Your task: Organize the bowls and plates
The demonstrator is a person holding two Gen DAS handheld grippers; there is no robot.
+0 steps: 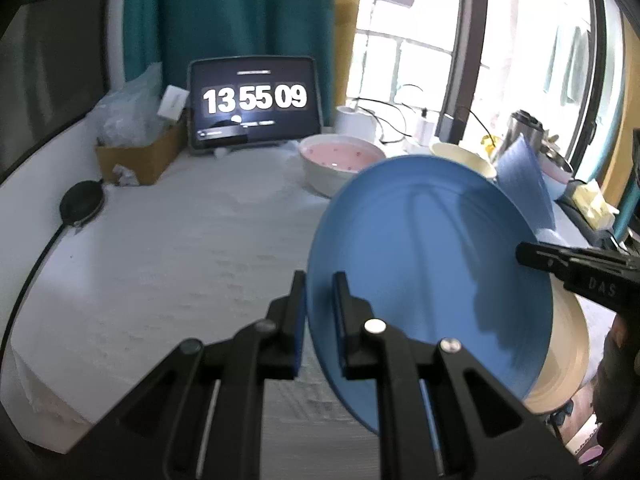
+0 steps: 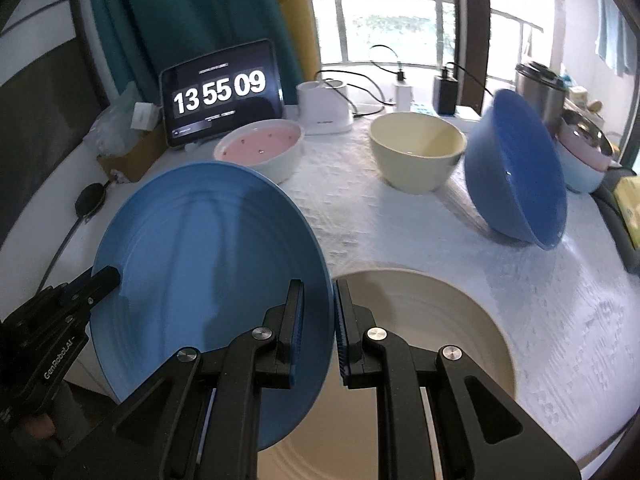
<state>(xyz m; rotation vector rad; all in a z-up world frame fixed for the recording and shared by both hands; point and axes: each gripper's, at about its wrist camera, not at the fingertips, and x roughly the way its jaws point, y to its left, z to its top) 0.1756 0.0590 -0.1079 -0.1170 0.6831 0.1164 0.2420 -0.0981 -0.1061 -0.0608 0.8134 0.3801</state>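
A blue plate hangs tilted above the table, held at two opposite rim edges. My left gripper is shut on its left rim. My right gripper is shut on its right rim, and it also shows in the left wrist view. A cream plate lies flat under it, and shows in the left wrist view. A cream bowl, a blue bowl tipped on its side and a pink-lined white bowl stand behind.
A tablet clock stands at the back. A white charger base, cables and a steel pot line the window side. A cardboard box and a black puck sit at the left. A white cloth covers the table.
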